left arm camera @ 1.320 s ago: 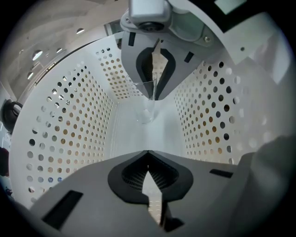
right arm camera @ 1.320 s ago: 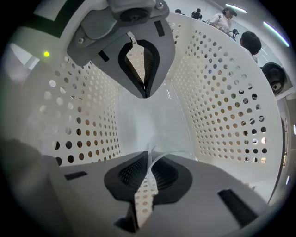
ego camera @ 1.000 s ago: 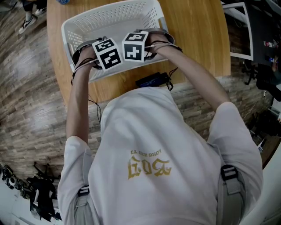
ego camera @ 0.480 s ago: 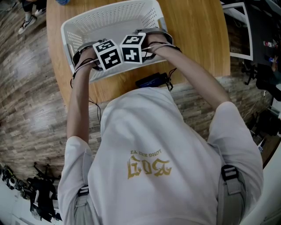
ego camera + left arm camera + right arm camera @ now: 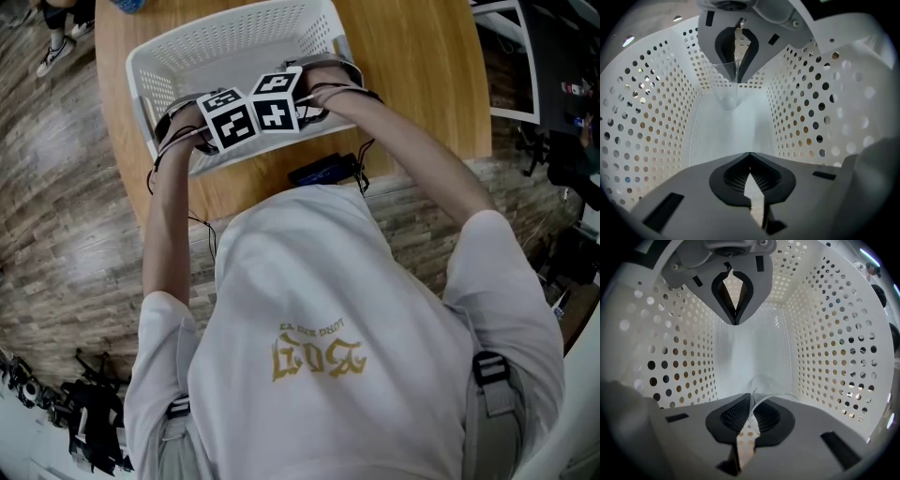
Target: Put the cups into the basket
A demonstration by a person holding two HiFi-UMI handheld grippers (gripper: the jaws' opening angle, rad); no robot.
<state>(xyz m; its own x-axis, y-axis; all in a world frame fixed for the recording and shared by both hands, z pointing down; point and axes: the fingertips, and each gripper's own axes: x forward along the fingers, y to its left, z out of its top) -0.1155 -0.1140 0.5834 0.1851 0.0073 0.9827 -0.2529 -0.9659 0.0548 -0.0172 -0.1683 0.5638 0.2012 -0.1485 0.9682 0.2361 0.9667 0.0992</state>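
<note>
A white perforated basket (image 5: 234, 37) stands on a round wooden table (image 5: 412, 75). Both grippers reach down inside it, close together and facing each other. My right gripper (image 5: 749, 416) is shut on the rim of a clear plastic cup (image 5: 771, 397). In the left gripper view that cup (image 5: 728, 91) hangs from the right gripper (image 5: 737, 51) just above the basket floor. My left gripper (image 5: 750, 180) is shut with nothing visible between its pads; the right gripper view shows it head-on (image 5: 734, 294). From the head view only the marker cubes show, left (image 5: 228, 117) and right (image 5: 274, 101).
The basket's walls (image 5: 656, 122) close in on both sides of the grippers. A black device (image 5: 323, 172) lies on the table's near edge, in front of the basket. A dark framed object (image 5: 511, 66) stands to the right of the table, and wood-look floor (image 5: 66, 216) surrounds it.
Both marker cubes have shifted slightly up and left in the head view, a little deeper into the basket. The basket has stayed where it was.
</note>
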